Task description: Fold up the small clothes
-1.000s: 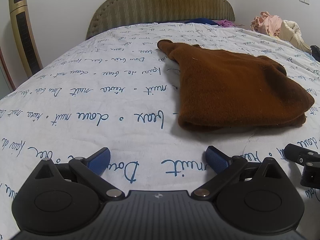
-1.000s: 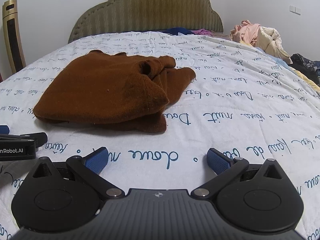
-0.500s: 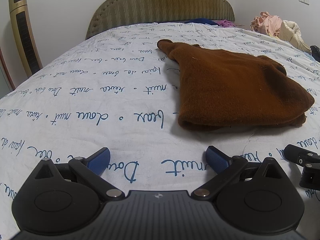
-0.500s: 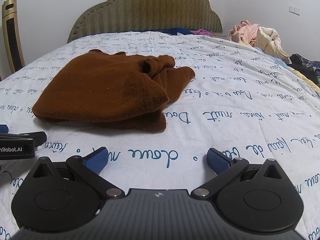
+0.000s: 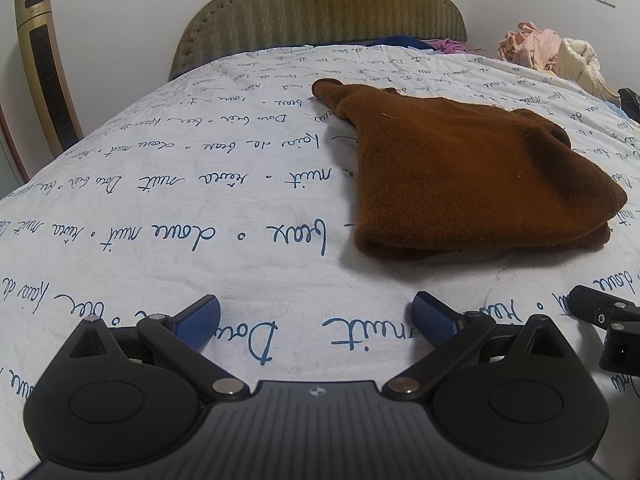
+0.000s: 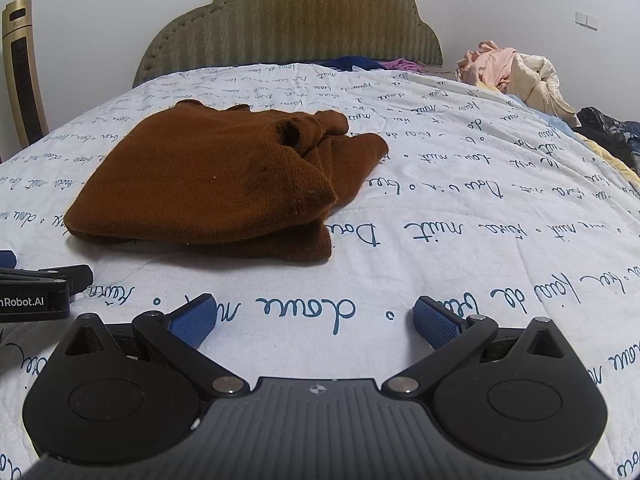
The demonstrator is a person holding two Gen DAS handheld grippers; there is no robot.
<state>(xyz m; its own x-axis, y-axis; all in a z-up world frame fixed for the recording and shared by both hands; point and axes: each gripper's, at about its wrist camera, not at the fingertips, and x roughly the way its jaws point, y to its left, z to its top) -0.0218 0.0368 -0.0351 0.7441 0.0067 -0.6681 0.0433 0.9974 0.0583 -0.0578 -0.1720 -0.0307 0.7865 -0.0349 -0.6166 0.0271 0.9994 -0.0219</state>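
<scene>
Brown knit garment lies folded on the bedspread, ahead of both pairs of jaws and between them: forward-right of the left gripper, forward-left of the right gripper. Both grippers' jaws are spread wide, holding nothing. Neither looks clearly nearer. Its long axis runs roughly across both views, with loose ends trailing toward the headboard.

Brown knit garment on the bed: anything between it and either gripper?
Nothing visible. Only bare printed bedspread separates the brown knit garment from the left gripper and right gripper, both with jaws open.
</scene>
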